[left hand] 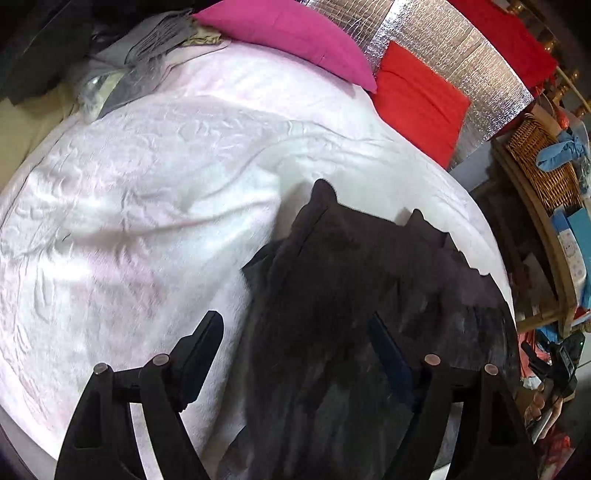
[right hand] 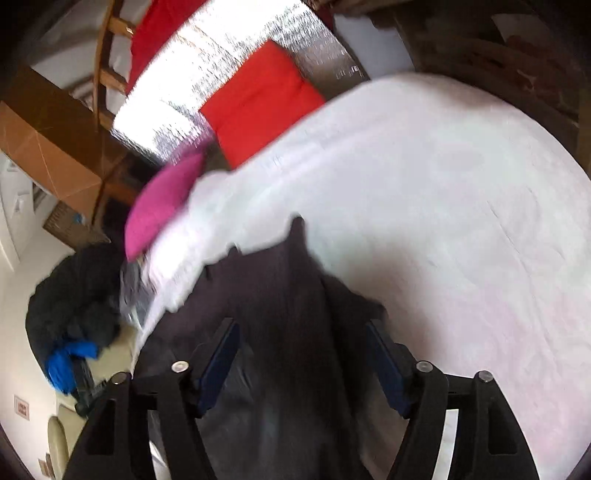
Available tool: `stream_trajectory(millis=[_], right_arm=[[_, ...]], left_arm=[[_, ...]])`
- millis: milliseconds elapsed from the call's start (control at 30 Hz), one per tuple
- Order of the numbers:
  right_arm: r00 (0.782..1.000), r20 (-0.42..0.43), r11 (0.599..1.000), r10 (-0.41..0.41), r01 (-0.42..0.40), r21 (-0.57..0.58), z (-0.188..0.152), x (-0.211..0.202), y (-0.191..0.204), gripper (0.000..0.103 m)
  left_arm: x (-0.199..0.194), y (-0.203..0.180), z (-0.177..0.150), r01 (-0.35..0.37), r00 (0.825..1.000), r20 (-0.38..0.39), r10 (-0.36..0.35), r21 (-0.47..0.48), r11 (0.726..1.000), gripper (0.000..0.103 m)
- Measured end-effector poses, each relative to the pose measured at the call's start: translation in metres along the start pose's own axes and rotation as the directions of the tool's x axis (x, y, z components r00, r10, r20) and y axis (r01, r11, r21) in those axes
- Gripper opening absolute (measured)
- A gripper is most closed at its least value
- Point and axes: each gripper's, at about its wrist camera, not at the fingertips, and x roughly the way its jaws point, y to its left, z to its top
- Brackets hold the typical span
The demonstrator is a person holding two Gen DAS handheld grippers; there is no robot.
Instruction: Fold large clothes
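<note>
A large dark garment (left hand: 354,295) lies on the white bedcover (left hand: 147,206), rumpled, with pointed corners toward the pillows. My left gripper (left hand: 295,321) is open, its jaws wide apart above the garment's left edge. In the right wrist view the same dark garment (right hand: 280,295) runs between the jaws of my right gripper (right hand: 301,328), which is open above it. That view is blurred. I cannot tell whether either gripper touches the cloth.
A pink pillow (left hand: 295,33) and a red pillow (left hand: 421,99) lie at the head of the bed against silver foil padding (left hand: 443,48). Grey clothes (left hand: 147,44) pile at the far left. A wicker basket (left hand: 543,162) and shelves stand to the right. Dark and blue clothes (right hand: 74,325) lie beside the bed.
</note>
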Motion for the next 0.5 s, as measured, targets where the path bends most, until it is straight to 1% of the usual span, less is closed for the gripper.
stream_trajectory(millis=[67, 133, 167, 200, 233, 267, 300, 333, 400, 500], right_arm=[[1.000, 0.009, 0.999, -0.025, 0.025, -0.022, 0.005, 0.018, 0.012, 0.074], [0.998, -0.014, 0.998, -0.058, 0.057, -0.032, 0.010, 0.041, 0.019, 0.074], [0.996, -0.037, 0.996, -0.079, 0.078, -0.036, 0.011, 0.054, 0.021, 0.073], [0.994, -0.055, 0.994, -0.099, 0.097, -0.040, 0.011, 0.067, 0.022, 0.065], [0.991, -0.068, 0.993, -0.112, 0.109, -0.047, 0.010, 0.074, 0.023, 0.045], [0.987, -0.087, 0.989, -0.136, 0.131, -0.067, 0.008, 0.084, 0.027, 0.036], [0.981, -0.086, 0.982, -0.174, 0.166, -0.092, 0.007, 0.089, 0.032, 0.032], [0.978, -0.071, 0.976, -0.195, 0.186, -0.113, 0.005, 0.089, 0.037, 0.024], [0.978, -0.005, 0.966, -0.207, 0.204, -0.158, 0.005, 0.080, 0.054, 0.018], [0.971, 0.105, 0.952, -0.216, 0.233, -0.198, 0.007, 0.061, 0.065, 0.016]], left_arm=[[0.014, -0.011, 0.007, -0.013, 1.000, -0.007, 0.013, 0.015, 1.000, 0.081], [0.026, -0.019, 0.011, -0.013, 1.000, -0.012, 0.014, 0.028, 1.000, 0.081], [0.030, -0.020, 0.012, -0.031, 0.999, -0.009, 0.031, 0.040, 0.999, 0.074], [0.035, -0.020, 0.013, -0.064, 0.998, -0.018, 0.065, 0.050, 0.997, 0.060], [0.041, -0.024, 0.013, -0.098, 0.995, -0.027, 0.099, 0.057, 0.994, 0.054], [0.046, -0.028, 0.012, -0.113, 0.993, -0.027, 0.115, 0.065, 0.992, 0.047], [0.048, -0.030, 0.013, -0.120, 0.992, -0.020, 0.122, 0.075, 0.990, 0.042], [0.050, -0.032, 0.014, -0.123, 0.992, -0.011, 0.124, 0.077, 0.989, 0.040], [0.046, -0.034, 0.016, -0.123, 0.992, 0.014, 0.122, 0.079, 0.989, 0.029], [0.039, -0.041, 0.022, -0.141, 0.987, 0.086, 0.133, 0.102, 0.985, 0.026]])
